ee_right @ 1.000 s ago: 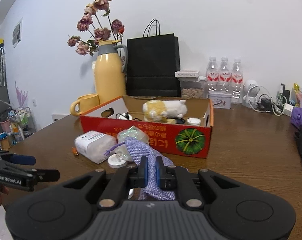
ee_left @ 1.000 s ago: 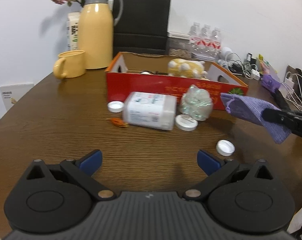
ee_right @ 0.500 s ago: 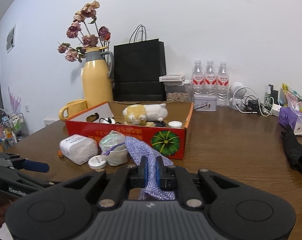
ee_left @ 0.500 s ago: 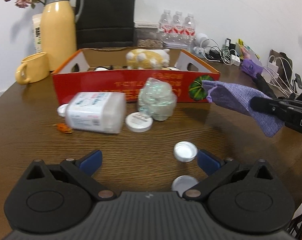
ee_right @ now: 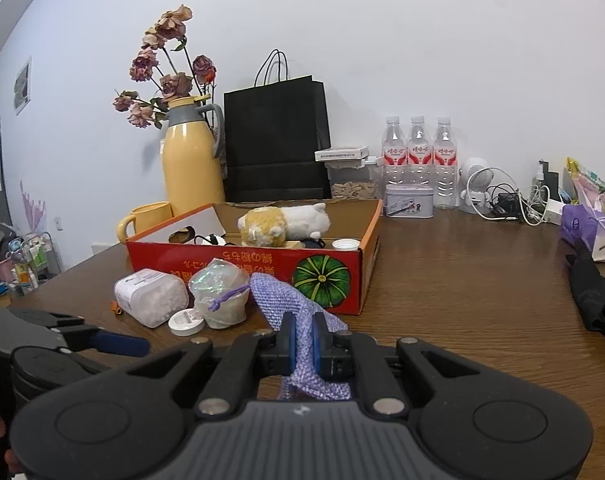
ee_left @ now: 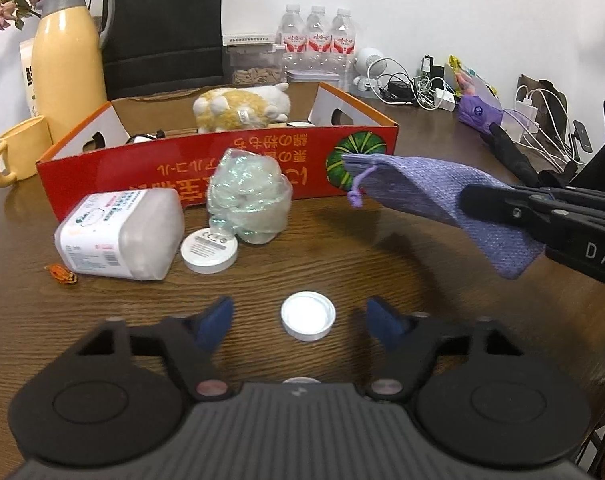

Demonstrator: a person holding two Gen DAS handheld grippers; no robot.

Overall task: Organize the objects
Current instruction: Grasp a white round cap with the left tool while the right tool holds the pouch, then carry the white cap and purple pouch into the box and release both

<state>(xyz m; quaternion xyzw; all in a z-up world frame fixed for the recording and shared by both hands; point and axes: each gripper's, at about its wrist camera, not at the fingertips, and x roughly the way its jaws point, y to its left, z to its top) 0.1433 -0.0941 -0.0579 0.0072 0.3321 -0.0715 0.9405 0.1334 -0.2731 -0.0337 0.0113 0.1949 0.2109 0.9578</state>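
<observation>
- Left wrist view: the left tongs [ee_left: 300, 322] are closing, with the blue pads set to either side of a small white cap [ee_left: 308, 316]. The pads do not touch the cap, which lies flat on the brown surface [ee_left: 402, 264].
- Left wrist view: the red box [ee_left: 206, 168] stands beyond the cap. A plush toy [ee_left: 242, 106] lies inside the box.
- Left wrist view: just in front of the red box lie a clear tub [ee_left: 120, 236] on its side, a crumpled clear bag [ee_left: 248, 196] and a white round lid [ee_left: 209, 250]. A small orange item [ee_left: 62, 273] lies further from the box, beside the tub.
- Left wrist view: the right tongs [ee_left: 486, 204] enter from the right, pinching a purple pouch [ee_left: 434, 196] that is held off the surface in front of the right end of the red box.
- Right wrist view: the right tongs [ee_right: 301, 346] are pressed together on the purple pouch [ee_right: 298, 304], whose cloth passes between the blue pads.
- Right wrist view: the red box [ee_right: 262, 268] stands beyond the pouch. The left tongs [ee_right: 114, 344] appear at lower left, nearer the camera than the box.
</observation>
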